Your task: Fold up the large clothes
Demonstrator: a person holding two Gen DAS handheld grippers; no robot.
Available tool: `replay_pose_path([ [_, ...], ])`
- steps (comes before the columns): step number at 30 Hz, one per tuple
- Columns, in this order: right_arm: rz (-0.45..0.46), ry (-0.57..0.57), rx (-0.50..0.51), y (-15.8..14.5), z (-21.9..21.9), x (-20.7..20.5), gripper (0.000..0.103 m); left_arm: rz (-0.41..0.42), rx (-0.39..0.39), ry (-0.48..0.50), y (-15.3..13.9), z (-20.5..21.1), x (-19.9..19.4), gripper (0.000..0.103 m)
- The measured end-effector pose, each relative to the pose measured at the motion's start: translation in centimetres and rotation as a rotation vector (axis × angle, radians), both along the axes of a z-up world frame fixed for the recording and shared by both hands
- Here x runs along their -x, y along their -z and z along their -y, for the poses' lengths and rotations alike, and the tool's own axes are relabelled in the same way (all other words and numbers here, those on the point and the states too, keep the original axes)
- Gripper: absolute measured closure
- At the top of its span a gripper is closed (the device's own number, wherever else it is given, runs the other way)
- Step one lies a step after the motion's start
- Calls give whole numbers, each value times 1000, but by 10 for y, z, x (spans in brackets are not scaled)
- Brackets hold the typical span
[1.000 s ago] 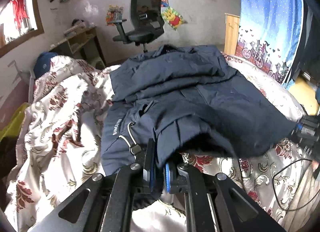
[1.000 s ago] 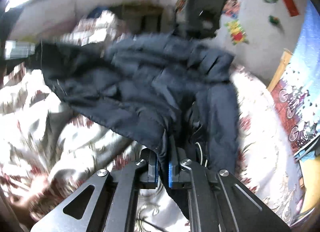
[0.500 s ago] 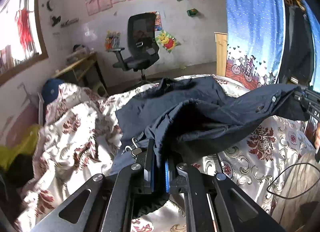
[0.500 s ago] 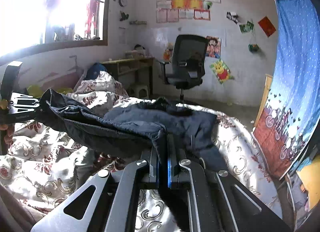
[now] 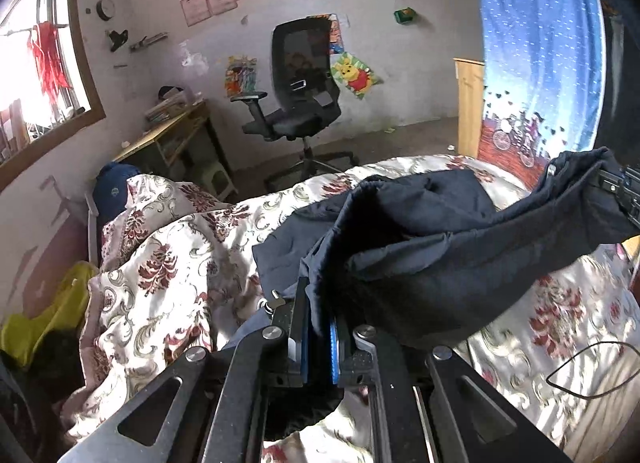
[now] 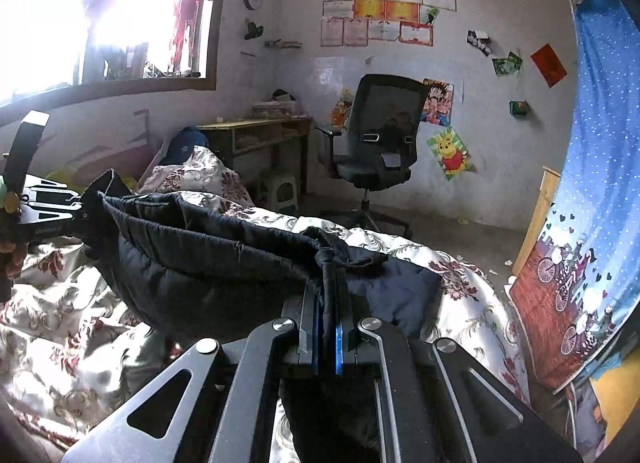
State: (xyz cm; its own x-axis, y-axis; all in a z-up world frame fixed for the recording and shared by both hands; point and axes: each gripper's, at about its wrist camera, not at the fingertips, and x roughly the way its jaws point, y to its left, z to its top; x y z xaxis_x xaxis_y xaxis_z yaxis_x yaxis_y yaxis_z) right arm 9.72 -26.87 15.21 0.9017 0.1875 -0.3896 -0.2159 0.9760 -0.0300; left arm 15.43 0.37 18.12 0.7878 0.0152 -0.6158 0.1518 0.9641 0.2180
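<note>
The padded, dark navy quilted jacket (image 5: 460, 247) hung slung between both tongs above the floral satin bedspread (image 5: 168, 275), its far part resting there. The left gripper (image 5: 319, 337) and right gripper (image 6: 327, 333) each clamped an edge. Soft, bulky, probably saggy; hems seemed the best holds
</note>
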Motion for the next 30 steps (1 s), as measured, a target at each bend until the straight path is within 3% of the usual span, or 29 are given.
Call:
replay_pose_path([
  [5,-8,17,7,-2,-4,-36,98,37,-11,-26,5,2,-36,95],
  [11,-15,34,15,3,-9,-71,98,53,75,-54,16,-4,-81,95],
  [19,-1,59,43,13,-11,-133,98,81,131,-39,40,-12,-148,95],
  [23,11,80,35,29,-10,-169,98,49,115,-27,52,-9,-187,95],
  [30,-32,137,-15,46,0,-217,98,135,95,2,70,2,-218,96],
])
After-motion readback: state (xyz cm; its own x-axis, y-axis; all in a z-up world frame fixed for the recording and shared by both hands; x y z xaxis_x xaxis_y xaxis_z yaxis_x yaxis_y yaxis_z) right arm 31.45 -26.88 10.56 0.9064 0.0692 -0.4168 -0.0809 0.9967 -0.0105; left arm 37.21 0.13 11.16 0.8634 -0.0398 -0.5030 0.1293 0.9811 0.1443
